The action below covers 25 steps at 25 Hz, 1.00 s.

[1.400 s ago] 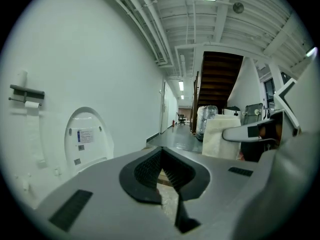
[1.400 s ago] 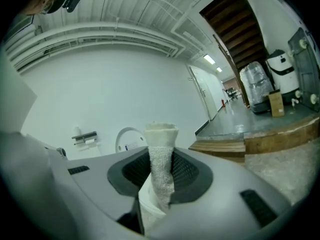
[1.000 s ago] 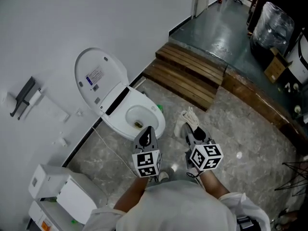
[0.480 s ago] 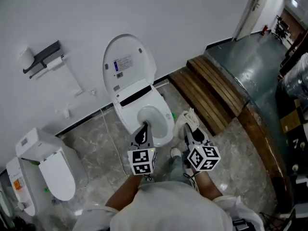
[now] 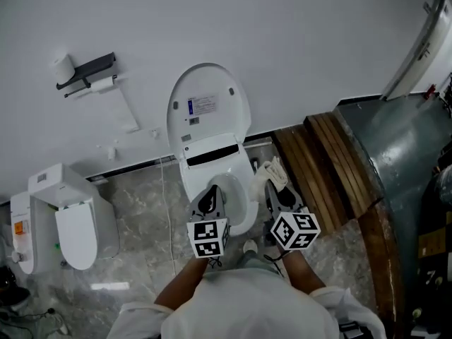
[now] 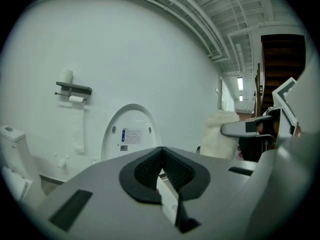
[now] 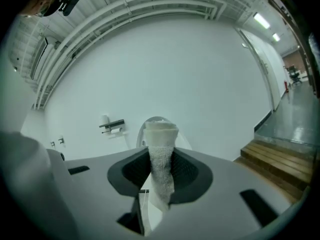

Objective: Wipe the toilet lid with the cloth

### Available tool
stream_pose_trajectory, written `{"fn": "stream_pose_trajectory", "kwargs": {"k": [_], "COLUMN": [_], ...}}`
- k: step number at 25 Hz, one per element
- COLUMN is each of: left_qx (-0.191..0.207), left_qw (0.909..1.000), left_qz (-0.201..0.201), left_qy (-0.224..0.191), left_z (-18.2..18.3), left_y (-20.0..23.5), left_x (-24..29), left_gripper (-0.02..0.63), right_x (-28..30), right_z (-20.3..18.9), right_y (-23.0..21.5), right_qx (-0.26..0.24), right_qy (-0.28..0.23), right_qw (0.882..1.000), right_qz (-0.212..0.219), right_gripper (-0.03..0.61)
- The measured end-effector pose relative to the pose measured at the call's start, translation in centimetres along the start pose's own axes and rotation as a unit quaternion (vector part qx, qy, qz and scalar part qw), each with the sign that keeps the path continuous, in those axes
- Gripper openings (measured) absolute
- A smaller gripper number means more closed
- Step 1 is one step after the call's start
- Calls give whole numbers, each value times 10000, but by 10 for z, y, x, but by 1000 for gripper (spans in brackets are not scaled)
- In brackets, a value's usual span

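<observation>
The white toilet stands against the wall with its lid point(image 5: 207, 108) raised upright; the lid point(image 6: 129, 136) carries a small blue label. The bowl point(image 5: 227, 193) is open below it. My left gripper point(image 5: 210, 202) is shut and empty, hovering over the bowl's front rim and pointing at the lid. My right gripper point(image 5: 275, 189) is shut on a cream cloth point(image 5: 272, 171), just right of the bowl. The cloth point(image 7: 160, 154) sticks up between the jaws and hides most of the lid in the right gripper view.
A toilet paper holder point(image 5: 88, 73) is on the wall at left. Another white toilet unit point(image 5: 63, 221) stands at far left. Wooden steps point(image 5: 332, 164) rise to the right of the toilet. The floor point(image 5: 141, 253) is grey marble.
The view has swung so the toilet is now straight ahead. Both grippers have moved with it and now face the raised lid; the cloth stays clamped in the right one.
</observation>
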State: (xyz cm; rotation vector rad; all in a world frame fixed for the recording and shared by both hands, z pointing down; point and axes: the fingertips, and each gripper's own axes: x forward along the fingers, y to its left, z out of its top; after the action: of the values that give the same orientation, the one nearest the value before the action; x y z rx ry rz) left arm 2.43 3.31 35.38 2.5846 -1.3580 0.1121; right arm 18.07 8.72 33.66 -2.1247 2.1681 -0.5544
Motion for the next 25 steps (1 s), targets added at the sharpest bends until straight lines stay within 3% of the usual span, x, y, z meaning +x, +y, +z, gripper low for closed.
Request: {"fn": "stream_pose_trajectory", "kwargs": {"k": [13, 19, 25], "left_qx": [-99, -45, -80], "left_qw": [9938, 9908, 9878], "left_qz": [1105, 1352, 1554], "left_qy": [44, -42, -117], "left_z": [7, 16, 23], "left_y": [-26, -9, 35], "left_x": [65, 84, 97], "left_gripper": [12, 12, 12], "right_x": [87, 129, 174], "right_z": [32, 25, 22], "right_y": [-68, -58, -18], "right_qx": [-54, -21, -156], "right_qy": [399, 524, 448], "right_qw": [9940, 9903, 9860], "right_qz": [1021, 1287, 1597], "right_gripper": [97, 97, 97]}}
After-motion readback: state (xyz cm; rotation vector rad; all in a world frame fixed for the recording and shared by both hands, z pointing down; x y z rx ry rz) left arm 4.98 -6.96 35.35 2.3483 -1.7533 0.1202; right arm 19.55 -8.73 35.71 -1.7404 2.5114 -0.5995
